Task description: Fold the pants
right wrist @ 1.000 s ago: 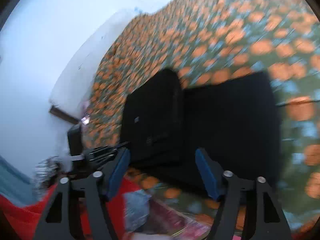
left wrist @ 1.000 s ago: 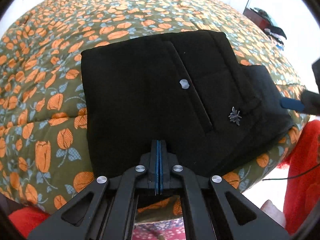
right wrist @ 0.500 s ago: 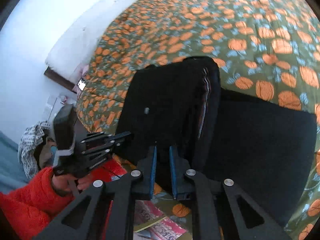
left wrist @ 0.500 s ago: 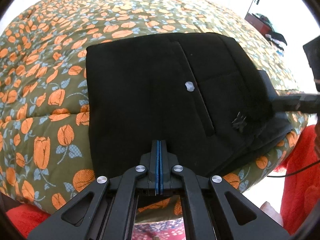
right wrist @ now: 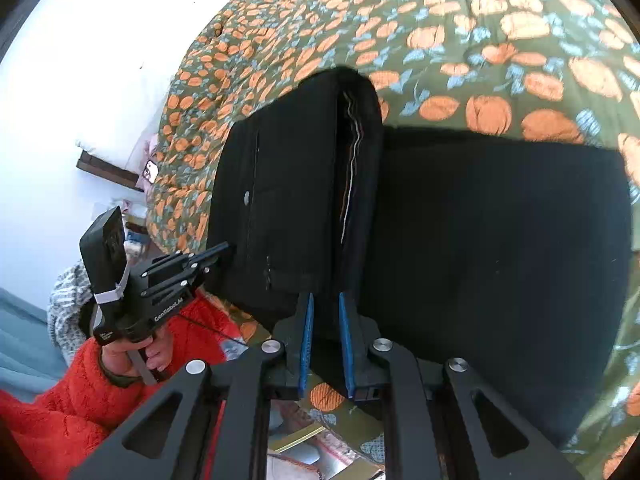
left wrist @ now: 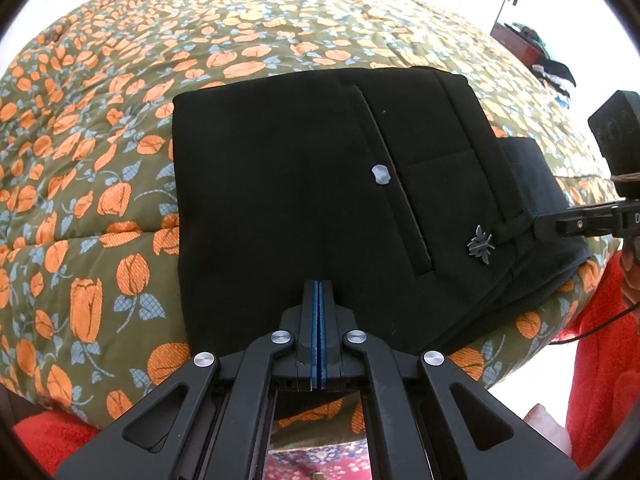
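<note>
Black pants lie folded on the flowered bedspread, with a grey button and a small metal insect pin on the top layer. My left gripper is shut, its tips resting against the near edge of the pants; no cloth shows between its pads. From the right, my right gripper reaches in at the waistband. In the right wrist view the right gripper has its blue pads pinched on the thick black waist fold of the pants. The left gripper touches the pants' left edge there.
The orange-and-green flowered bedspread covers the bed all around. A person's red sleeve and hand hold the left gripper. A phone lies near a white pillow. Printed paper lies on the floor below the bed's edge.
My right gripper came in from the side with wide jaws and closed on the waist fold. The left gripper kept still and stayed shut.
</note>
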`<state>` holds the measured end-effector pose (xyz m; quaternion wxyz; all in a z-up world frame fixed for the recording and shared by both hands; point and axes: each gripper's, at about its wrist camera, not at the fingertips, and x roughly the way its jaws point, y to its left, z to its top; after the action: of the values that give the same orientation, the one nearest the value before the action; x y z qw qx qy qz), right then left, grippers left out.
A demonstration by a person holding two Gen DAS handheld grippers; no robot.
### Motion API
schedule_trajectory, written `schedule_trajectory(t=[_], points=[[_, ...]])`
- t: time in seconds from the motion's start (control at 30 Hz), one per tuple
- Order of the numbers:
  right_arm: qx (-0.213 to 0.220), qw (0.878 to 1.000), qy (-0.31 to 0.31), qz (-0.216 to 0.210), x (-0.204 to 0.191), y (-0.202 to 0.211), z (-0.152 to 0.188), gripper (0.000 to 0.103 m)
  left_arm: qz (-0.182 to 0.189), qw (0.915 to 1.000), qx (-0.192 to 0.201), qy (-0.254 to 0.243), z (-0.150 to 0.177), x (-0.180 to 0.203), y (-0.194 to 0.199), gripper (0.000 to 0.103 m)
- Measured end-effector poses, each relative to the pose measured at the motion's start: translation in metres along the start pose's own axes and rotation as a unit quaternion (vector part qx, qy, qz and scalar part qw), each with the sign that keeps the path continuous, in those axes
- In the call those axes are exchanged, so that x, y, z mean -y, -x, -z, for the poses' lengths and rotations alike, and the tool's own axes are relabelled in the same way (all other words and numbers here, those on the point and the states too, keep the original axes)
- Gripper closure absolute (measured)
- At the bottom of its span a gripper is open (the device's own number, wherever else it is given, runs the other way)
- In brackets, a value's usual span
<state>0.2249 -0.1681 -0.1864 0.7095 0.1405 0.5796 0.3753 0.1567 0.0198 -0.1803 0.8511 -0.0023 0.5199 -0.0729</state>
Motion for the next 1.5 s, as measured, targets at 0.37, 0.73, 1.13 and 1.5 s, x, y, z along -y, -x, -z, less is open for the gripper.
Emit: schedule_trajectory(t=[0.37, 0.73, 1.13, 1.5], points=[[-0.024, 0.998, -0.026, -0.050, 0.009, -0.013, -0.006, 0.067, 0.002, 1.0000, 0.000, 0.002, 0.000, -0.001, 0.000, 0.103], [-0.059, 0.997, 0.013, -0.039, -0.005, -0.024, -0.010, 0.068, 0.000, 1.0000, 0.000, 0.002, -0.001, -0.002, -0.001, 0.103], [0.038, 0.996, 0.084, -0.017, -0.051, 0.044, -0.005, 0.085, 0.006, 0.9952, 0.095, 0.021, -0.003, 0.002, 0.056, 0.074], [0.056, 0.994, -0.049, 0.079, 0.057, 0.114, 0.071, 0.085, -0.002, 0.9986, 0.050, -0.018, -0.005, 0.037, 0.028, 0.064]])
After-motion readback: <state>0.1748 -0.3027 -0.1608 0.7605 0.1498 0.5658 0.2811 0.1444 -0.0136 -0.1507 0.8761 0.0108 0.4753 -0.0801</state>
